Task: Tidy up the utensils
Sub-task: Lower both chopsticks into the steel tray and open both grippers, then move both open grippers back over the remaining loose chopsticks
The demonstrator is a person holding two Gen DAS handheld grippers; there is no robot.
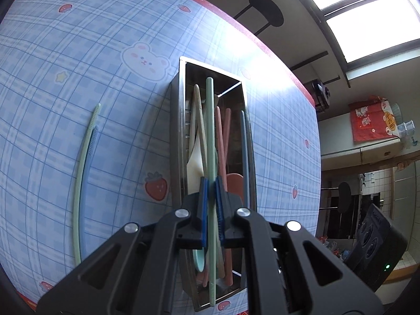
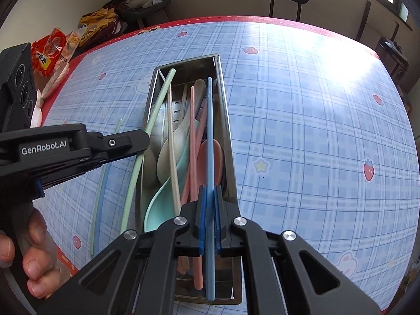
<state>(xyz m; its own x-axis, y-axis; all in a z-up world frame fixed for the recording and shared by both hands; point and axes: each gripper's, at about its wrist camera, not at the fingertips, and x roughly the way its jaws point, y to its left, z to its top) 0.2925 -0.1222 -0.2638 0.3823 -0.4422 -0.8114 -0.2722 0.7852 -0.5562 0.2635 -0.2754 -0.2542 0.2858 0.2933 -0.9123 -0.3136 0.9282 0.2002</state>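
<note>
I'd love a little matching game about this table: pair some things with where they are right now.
Things:
1. green chopstick
2. blue chopstick
3. mint spoon
4. pair of loose chopsticks

Places:
a. lying inside the metal box, not gripped
b. pinched in the right claw
c. flat on the tablecloth beside the box
d. pinched in the left claw

Pairs: 1-d, 2-b, 3-a, 4-c
</note>
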